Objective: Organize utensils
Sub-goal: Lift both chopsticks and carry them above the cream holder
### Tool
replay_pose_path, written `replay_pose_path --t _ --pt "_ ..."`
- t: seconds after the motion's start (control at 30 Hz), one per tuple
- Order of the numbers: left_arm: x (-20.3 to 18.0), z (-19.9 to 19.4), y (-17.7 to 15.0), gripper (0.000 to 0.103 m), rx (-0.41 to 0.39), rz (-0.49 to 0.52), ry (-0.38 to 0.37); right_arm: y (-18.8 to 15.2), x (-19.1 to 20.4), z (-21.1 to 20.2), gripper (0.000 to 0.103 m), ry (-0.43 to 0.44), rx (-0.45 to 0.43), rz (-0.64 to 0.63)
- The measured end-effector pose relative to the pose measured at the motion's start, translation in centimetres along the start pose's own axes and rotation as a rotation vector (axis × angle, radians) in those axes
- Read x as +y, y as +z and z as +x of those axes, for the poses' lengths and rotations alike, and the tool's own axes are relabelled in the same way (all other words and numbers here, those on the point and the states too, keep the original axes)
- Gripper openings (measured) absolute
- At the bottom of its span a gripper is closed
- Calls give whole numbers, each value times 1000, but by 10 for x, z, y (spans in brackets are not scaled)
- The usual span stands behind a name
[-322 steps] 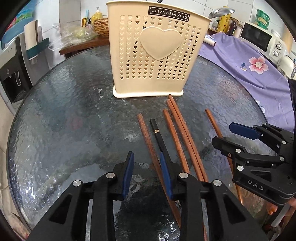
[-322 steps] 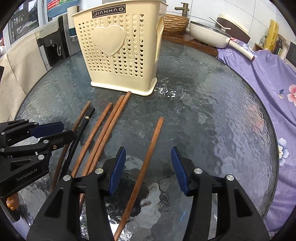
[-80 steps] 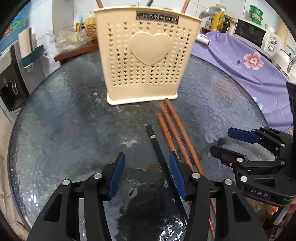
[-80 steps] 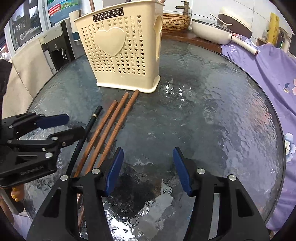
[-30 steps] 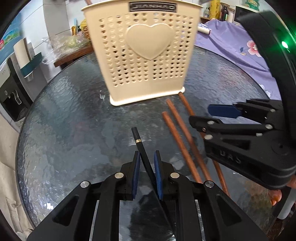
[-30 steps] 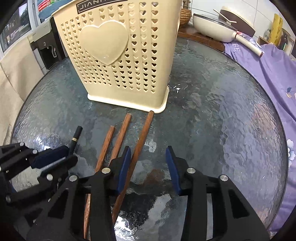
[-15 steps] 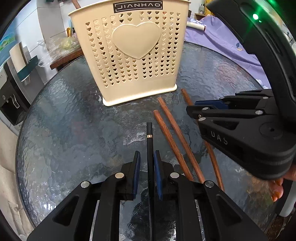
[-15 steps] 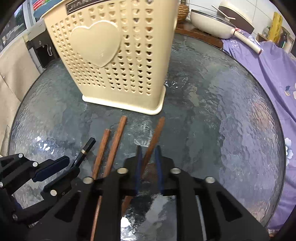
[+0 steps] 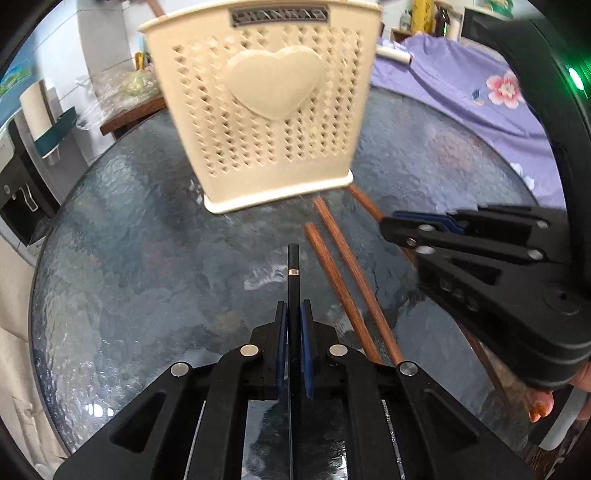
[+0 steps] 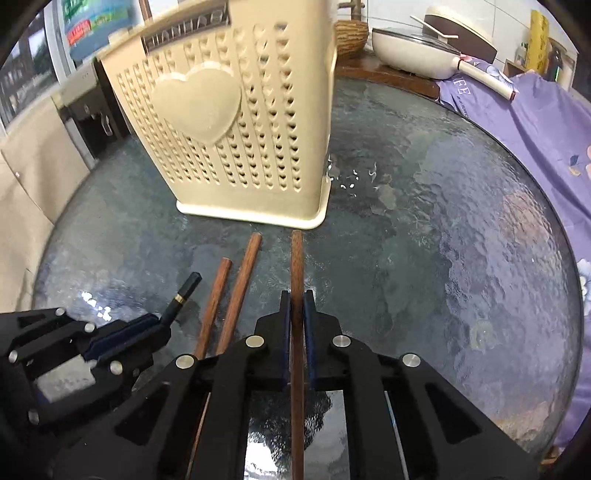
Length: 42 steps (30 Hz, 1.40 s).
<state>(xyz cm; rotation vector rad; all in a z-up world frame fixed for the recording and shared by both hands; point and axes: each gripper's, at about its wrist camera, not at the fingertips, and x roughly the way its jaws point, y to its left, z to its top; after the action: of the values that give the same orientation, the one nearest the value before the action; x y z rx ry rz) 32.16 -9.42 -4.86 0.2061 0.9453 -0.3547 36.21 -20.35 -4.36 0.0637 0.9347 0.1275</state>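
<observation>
Round textured glass table (image 10: 461, 240); purple floral cloth (image 9: 461, 96) at its right; white tiled wall (image 10: 399, 11) behind w/ wooden counter (image 10: 388, 79), cream pan (image 10: 410, 51), wicker basket (image 10: 351, 35); black water dispenser (image 9: 18, 177) left

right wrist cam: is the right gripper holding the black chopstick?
No, the right gripper is shut on a brown wooden chopstick; the black chopstick is in the left gripper.

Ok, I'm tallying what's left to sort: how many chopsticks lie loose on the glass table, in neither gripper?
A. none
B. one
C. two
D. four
C: two brown chopsticks lie free on the glass table, while the left gripper is shut on the black chopstick and the right gripper on a third brown chopstick.
</observation>
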Motion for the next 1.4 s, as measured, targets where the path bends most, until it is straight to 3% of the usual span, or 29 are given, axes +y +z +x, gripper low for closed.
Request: replay_pose_path --t 0.23,0.5,0.9,1.4 --pt "16 -55 3 7 -133 -46 -43 -1 -16 -46 7 120 -113 35" --pt "30 -95 6 7 -220 -91 -78 -3 -19 -104 7 217 -238 33" --pt "29 -135 2 7 -317 -97 -92 -9 -15 -161 7 275 -349 -7" --pt "26 -171 8 7 -406 -83 -98 -5 -3 -197 7 277 -420 -77"
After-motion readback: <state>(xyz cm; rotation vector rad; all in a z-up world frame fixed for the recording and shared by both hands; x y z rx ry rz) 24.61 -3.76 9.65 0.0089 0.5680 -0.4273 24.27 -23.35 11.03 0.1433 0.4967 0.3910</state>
